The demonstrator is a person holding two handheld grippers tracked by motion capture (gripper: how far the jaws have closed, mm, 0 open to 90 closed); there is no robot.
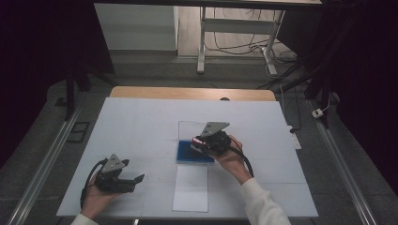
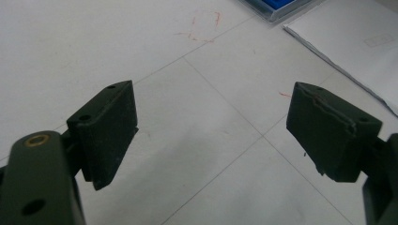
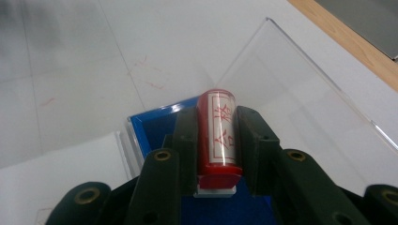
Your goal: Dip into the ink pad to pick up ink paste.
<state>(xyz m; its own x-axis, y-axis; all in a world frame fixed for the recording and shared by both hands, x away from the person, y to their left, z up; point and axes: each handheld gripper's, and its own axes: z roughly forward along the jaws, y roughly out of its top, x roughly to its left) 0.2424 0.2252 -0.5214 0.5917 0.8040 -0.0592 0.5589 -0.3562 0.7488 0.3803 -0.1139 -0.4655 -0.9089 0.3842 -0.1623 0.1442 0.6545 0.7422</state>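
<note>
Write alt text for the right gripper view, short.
The right gripper is shut on a red stamp with red characters on its white label, held above a blue ink pad in a clear open-lidded case. A white paper sheet lies at lower left.

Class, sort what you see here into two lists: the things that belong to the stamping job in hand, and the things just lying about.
In the job:
- red stamp, clamped in the right gripper
- blue ink pad, its clear lid open
- white sheet in front of the pad

Lying about:
- left gripper, open and idle on the table
- cables and desk legs on the floor beyond
</note>
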